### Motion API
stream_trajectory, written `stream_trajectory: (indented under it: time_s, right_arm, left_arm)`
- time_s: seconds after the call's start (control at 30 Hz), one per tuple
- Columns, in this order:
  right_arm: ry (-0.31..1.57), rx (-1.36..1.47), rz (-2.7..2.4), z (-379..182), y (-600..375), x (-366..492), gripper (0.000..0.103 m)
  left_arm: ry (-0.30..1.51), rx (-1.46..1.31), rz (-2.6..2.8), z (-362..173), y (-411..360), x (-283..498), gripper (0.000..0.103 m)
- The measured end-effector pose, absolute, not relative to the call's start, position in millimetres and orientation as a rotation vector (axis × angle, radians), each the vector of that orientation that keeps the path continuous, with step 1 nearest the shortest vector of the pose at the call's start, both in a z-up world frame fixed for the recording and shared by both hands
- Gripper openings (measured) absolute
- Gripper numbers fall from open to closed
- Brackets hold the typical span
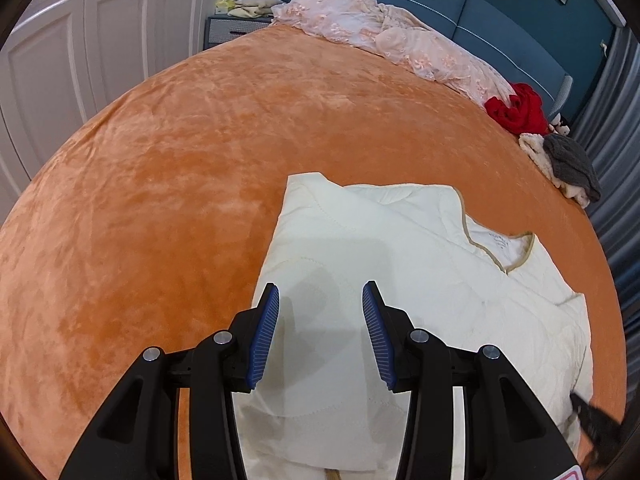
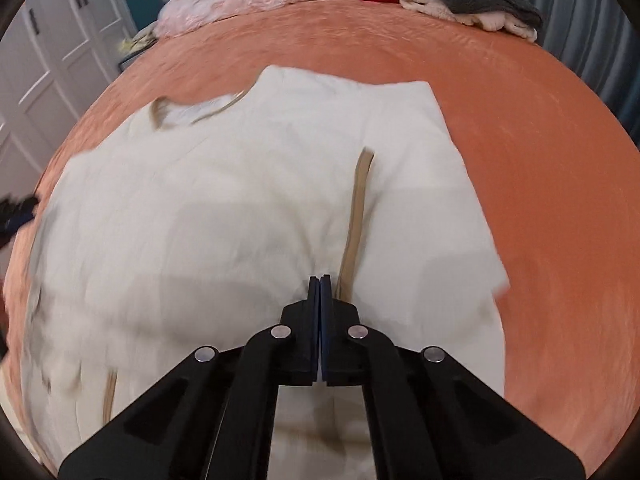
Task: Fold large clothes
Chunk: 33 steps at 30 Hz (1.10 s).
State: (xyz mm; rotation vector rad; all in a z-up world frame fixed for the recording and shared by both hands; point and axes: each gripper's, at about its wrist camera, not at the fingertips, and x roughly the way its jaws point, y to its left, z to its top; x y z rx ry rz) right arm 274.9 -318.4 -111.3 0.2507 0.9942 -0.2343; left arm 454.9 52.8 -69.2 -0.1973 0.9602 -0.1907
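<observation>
On the bed [image 1: 168, 184], nearest the cameras, a cream garment [image 1: 360, 260] lies partly folded on the orange blanket. The left gripper [image 1: 320, 304] hangs over its near side with its blue-padded fingers [image 1: 266, 332] spread apart and nothing between them. The right gripper [image 2: 320, 280] points down at the same garment [image 2: 224, 216], fingers pressed together; they meet right beside a tan trim strip [image 2: 356, 216] (whether any cloth is pinched there cannot be told from the blurred view). Farther along the garment, the tan-edged neckline [image 1: 500, 252] faces up. Well beyond it, at the far edge of the bed, lie a grey and cream bundle [image 1: 568, 164], a red cloth [image 1: 518, 108] and a long pink lace cover [image 1: 384, 36] against the blue headboard [image 1: 460, 4]. White wardrobe doors [image 1: 80, 40] stand at the left.
</observation>
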Motion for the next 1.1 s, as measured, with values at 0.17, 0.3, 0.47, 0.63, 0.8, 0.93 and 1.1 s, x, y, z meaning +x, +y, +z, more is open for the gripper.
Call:
stream_trajectory:
  time_s: [0.17, 0.3, 0.47, 0.63, 0.8, 0.93, 1.1]
  right_arm:
    - [0.972, 0.282, -0.200, -104.8, -312.7, 256.8, 0.000]
    - [0.869, 0.433, -0.198, -83.6, -331.6, 258.9, 0.045]
    - [0.898, 0.424, -0.205, -95.7, -336.9, 282.8, 0.050]
    - [0.887, 0.476, -0.143, -102.3, -329.8, 276.1, 0.001]
    - [0.867, 0.398, -0.181, -86.9, -316.1, 240.9, 0.001]
    - [0.967, 0.376, -0.235, -127.6, -322.3, 244.7, 0.001]
    - [0.957, 0.361, -0.235, -127.9, -320.1, 246.3, 0.002]
  left_arm:
    - [0.974, -0.196, -0.208, -75.6, 41.3, 452.1, 0.042]
    - [0.994, -0.200, -0.214, -84.2, 32.5, 445.0, 0.042]
    - [0.988, -0.182, -0.234, -84.8, 24.4, 436.3, 0.042]
    - [1.013, -0.182, -0.249, -90.0, 22.3, 427.6, 0.042]
    - [1.028, -0.066, -0.249, -100.3, 17.4, 412.8, 0.042]
    - [0.998, 0.004, -0.230, -113.7, 12.6, 400.9, 0.043]
    - [0.958, 0.039, -0.213, -120.8, 9.0, 395.4, 0.044]
